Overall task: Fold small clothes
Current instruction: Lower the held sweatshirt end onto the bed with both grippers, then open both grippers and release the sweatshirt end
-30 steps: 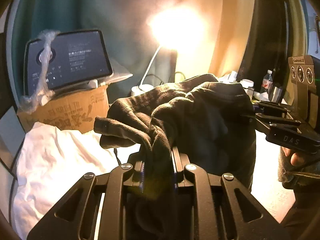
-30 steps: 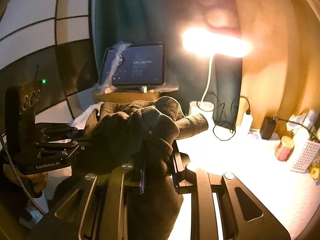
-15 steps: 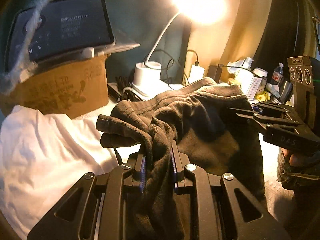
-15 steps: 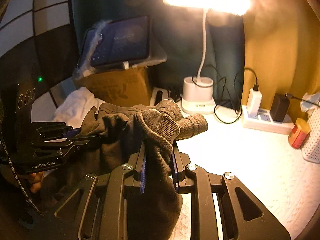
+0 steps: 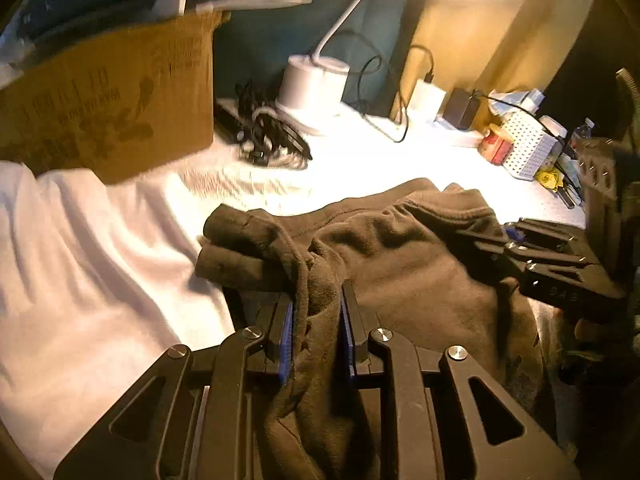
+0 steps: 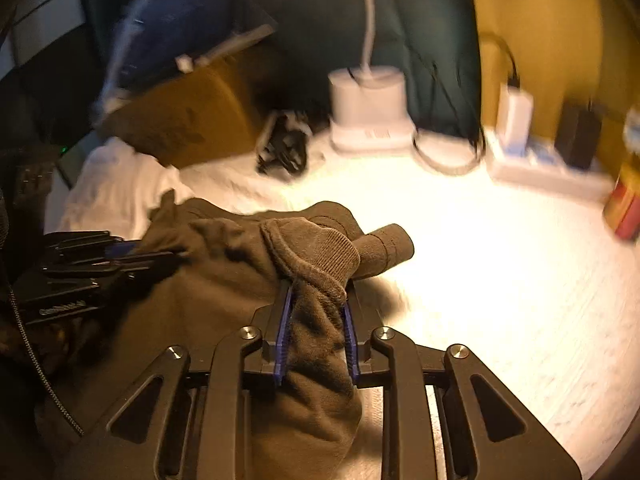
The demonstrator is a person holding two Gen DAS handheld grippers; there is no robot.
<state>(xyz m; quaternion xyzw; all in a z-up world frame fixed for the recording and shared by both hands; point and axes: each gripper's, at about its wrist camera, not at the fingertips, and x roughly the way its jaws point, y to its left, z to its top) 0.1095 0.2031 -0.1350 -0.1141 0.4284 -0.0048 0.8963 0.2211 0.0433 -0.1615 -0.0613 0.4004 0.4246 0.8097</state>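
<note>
Jaws of the left gripper [image 5: 316,328] pinch the brown garment [image 5: 404,268]; the right gripper [image 6: 316,332] jaws are opening around its cuff. It sags mid-tabletop [image 6: 500,280], seemingly half-folded, still bunched.

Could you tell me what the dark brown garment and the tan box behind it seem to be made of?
The dark brown garment looks like soft, matte fleece-type knit: fuzzy nap, limp folds, and a ribbed cuff. The tan box appears to be plain, unglossed corrugated cardboard, judging by its dull surface with dark print, though no cut edge shows clearly.
</note>
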